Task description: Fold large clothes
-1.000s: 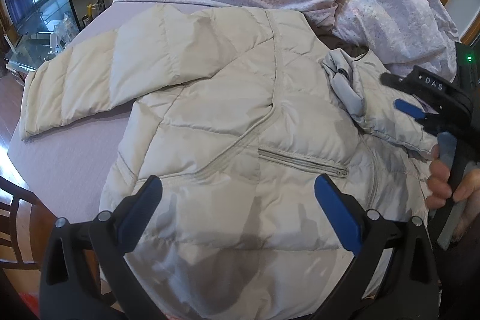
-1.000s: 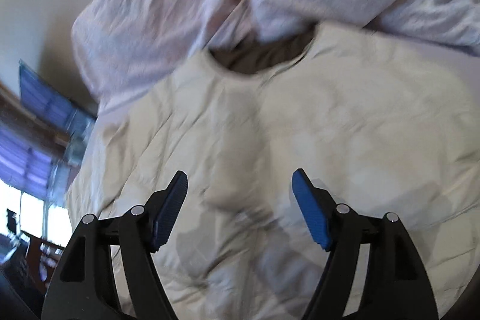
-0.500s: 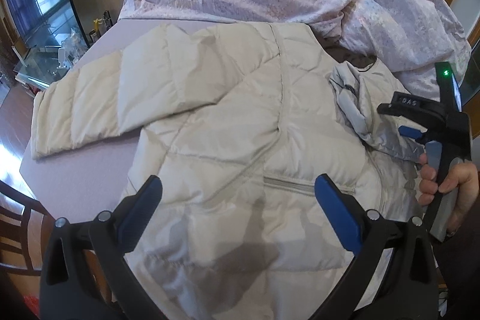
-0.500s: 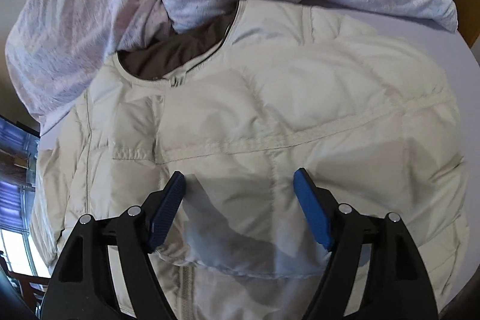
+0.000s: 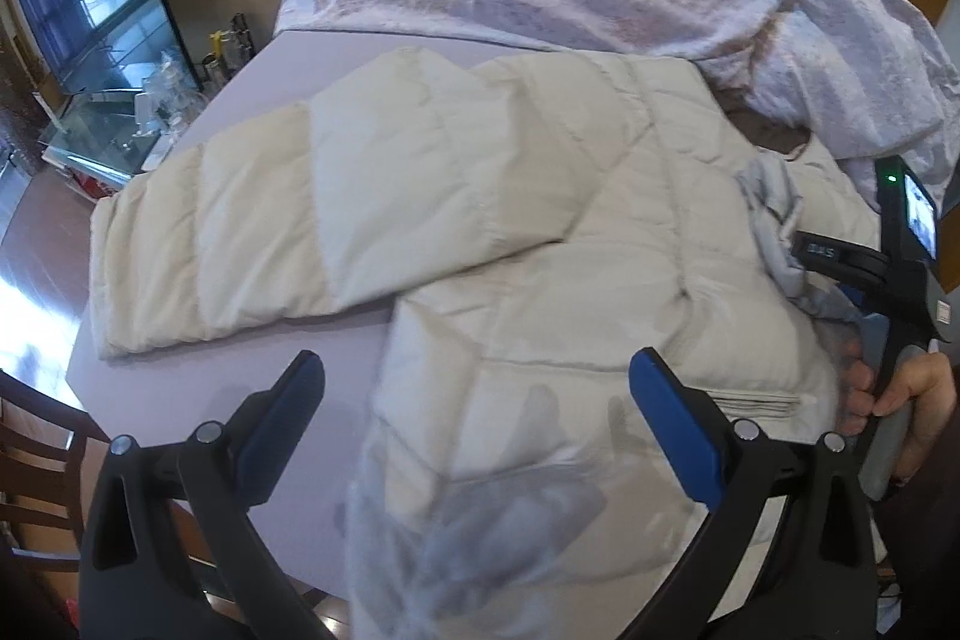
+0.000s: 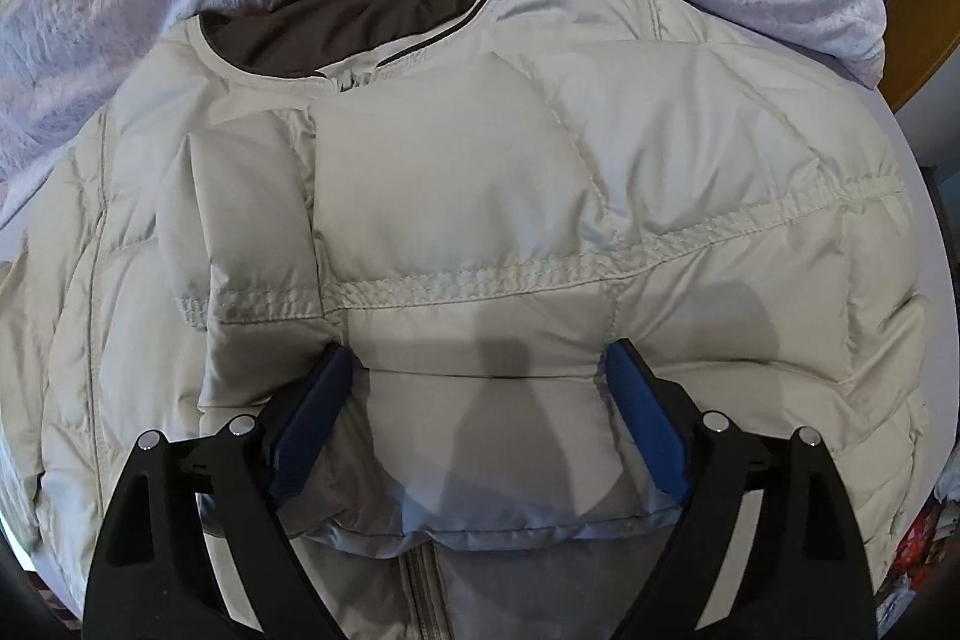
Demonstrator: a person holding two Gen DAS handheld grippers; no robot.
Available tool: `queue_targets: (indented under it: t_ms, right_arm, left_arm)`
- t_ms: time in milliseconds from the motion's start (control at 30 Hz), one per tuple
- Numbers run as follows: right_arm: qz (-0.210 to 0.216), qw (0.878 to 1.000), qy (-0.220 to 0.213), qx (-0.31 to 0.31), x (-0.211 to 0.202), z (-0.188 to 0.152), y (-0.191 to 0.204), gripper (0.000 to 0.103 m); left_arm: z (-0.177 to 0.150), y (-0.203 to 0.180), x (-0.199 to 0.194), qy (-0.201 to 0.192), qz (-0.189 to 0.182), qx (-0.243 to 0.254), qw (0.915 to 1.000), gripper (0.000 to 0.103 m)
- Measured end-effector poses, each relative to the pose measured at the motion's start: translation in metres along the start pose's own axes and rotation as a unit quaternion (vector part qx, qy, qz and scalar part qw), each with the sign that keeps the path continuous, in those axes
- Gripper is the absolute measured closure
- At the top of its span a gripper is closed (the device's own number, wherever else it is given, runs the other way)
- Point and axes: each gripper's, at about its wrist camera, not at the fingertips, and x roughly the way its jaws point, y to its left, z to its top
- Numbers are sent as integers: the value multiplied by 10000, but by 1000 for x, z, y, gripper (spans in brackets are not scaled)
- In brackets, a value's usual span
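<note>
While jaws widen, right gripper point(image 6: 474, 400) presses into cream jacket point(image 6: 480, 196)

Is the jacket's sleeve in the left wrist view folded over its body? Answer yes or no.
No: the puffer jacket's sleeve lies stretched out sideways on the table.

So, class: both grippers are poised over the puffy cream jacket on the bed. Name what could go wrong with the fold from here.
1. The right gripper, whose jaws have just been opening, straddles a thick quilted bulge of the jacket; closing there may grab several layers, or the slick shell may slip out.
2. The sleeve lies spread sideways near the mattress edge; a pull could drag it off.
</note>
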Motion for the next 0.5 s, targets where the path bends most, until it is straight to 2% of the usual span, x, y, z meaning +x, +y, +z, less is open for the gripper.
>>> queue_targets:
  t_ms: [300,500]
  right_arm:
    - [45,10000,-46,-48,-1,-2,-4,14]
    - [0,9999,-68,-78,-1,-2,-3,14]
  left_arm:
    - [-6,38,5,91,245,-281,9993,2]
    - [-10,84,19,392,403,-836,9949,2]
